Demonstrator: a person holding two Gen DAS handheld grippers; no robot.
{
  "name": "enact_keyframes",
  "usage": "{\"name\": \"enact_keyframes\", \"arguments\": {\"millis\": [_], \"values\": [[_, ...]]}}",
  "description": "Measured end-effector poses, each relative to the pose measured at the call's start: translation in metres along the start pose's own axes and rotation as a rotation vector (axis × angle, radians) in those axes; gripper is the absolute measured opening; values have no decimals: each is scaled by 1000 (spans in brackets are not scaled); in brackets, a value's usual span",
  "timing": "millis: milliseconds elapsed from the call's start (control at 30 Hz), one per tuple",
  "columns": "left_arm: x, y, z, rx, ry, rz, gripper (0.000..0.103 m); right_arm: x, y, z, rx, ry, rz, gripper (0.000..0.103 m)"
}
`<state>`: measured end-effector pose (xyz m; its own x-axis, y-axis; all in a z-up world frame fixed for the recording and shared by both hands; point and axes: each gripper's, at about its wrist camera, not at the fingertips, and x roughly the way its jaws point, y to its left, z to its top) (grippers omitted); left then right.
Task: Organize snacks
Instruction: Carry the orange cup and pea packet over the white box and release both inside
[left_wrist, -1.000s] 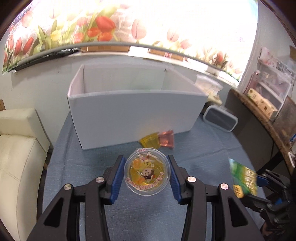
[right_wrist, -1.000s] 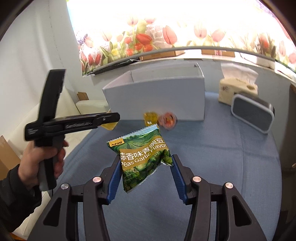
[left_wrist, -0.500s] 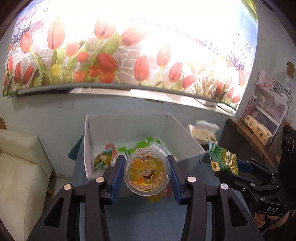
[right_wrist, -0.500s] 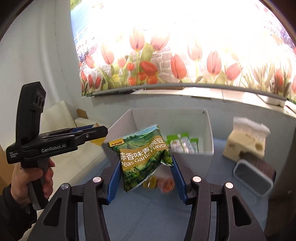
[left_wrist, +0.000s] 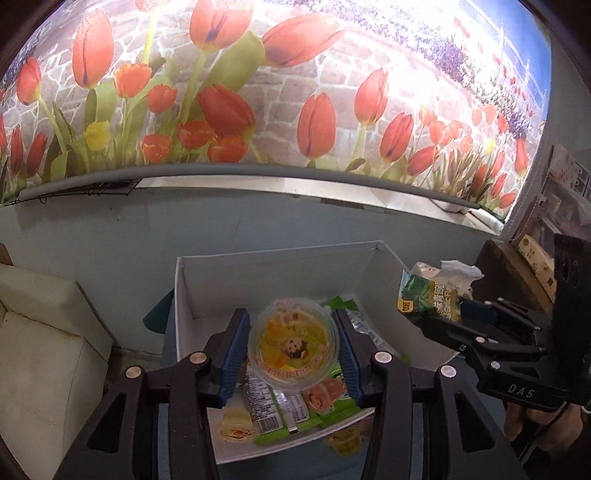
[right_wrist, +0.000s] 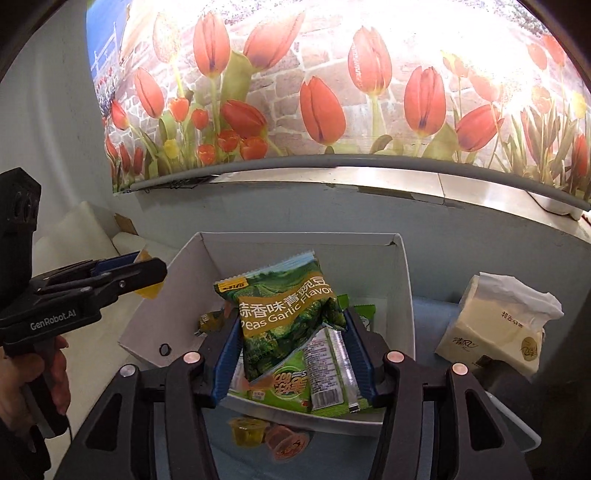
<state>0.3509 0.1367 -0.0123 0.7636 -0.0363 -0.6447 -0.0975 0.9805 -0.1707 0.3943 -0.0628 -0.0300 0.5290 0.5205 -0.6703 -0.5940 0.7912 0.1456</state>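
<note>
Both sets of jaws are opening now. The left gripper (left_wrist: 292, 349) has its blue pads off the round, clear plastic jelly cup (left_wrist: 293, 345); the right gripper (right_wrist: 295, 350) loosens around the crinkly green pea bag (right_wrist: 284, 317). A second ago both hung over blue cloth; now they're above the white cardboard box (right_wrist: 402, 295) of glossy packets.

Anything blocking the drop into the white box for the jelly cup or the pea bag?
Nothing visible: jelly cup and pea bag hang over the open white box, jaws opening; only loose snack packs lie below.
</note>
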Motion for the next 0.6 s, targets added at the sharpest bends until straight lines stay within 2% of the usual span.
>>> {"name": "enact_keyframes", "arguments": {"millis": [33, 67, 100, 167, 300, 600], "values": [[1, 1, -2, 11, -11, 32, 75, 4, 0, 0, -12, 8, -14, 76], [1, 2, -3, 17, -22, 43, 86, 6, -2, 0, -15, 7, -28, 92], [0, 4, -4, 17, -29, 49, 101, 6, -4, -1, -14, -2, -27, 93], [-3, 7, -5, 20, -35, 53, 103, 7, -8, -4, -2, 13, -19, 94], [-4, 9, -7, 17, -25, 58, 103, 3, -13, -11, -15, 16, -68, 103], [-22, 1, -15, 13, -15, 28, 103, -23, -20, -32, 42, 4, -57, 103]]}}
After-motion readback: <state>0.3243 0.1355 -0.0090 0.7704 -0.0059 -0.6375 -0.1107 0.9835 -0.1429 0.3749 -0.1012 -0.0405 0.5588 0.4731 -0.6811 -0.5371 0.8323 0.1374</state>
